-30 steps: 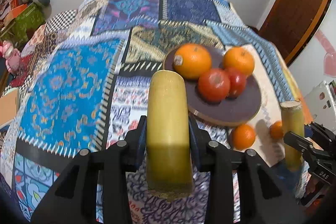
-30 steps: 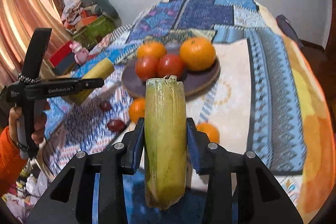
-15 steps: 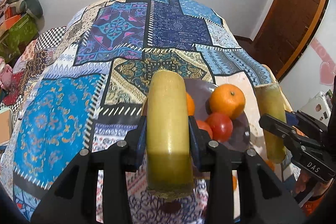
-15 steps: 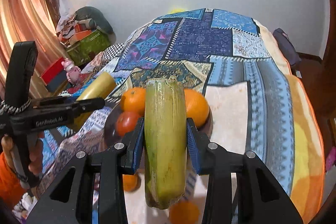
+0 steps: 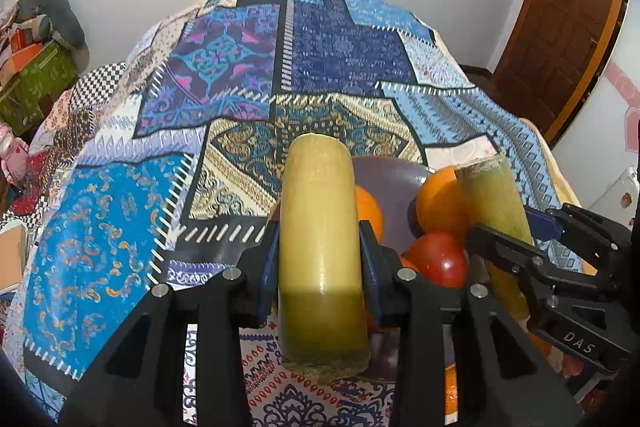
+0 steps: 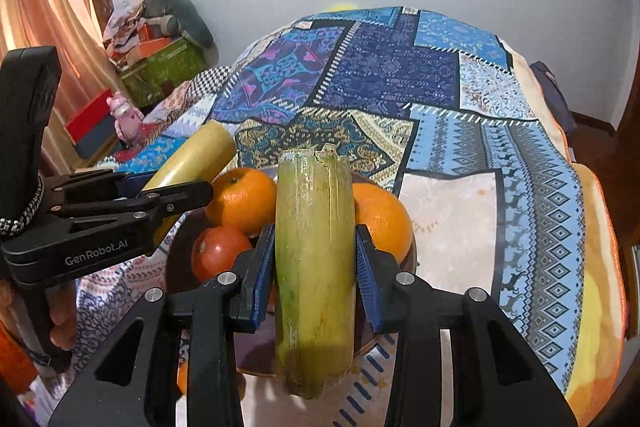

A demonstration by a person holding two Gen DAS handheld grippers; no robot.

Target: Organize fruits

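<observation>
My left gripper [image 5: 319, 255] is shut on a smooth yellow-green stalk piece [image 5: 320, 247], held above the near edge of a dark round plate [image 5: 384, 171]. My right gripper [image 6: 315, 259] is shut on a second, rougher green-yellow stalk piece [image 6: 314, 267], over the same plate [image 6: 180, 267]. The plate holds two oranges [image 6: 242, 199] [image 6: 382, 217] and red tomatoes [image 6: 218, 253]. In the left wrist view the right gripper [image 5: 516, 247] and its stalk [image 5: 492, 203] are just to the right, beside an orange [image 5: 438, 203] and a tomato [image 5: 438, 259].
The plate sits on a bed with a patchwork blanket [image 5: 224, 75]. A loose orange [image 6: 182, 377] lies on the blanket below the plate. Boxes and clutter [image 6: 160, 55] stand far left, a wooden door [image 5: 560, 19] at the right. The other hand's gripper [image 6: 120, 211] is close on the left.
Both grippers have risen and moved forward over the plate with their stalk pieces. They have come closer together. The loose fruits on the blanket have dropped mostly out of view.
</observation>
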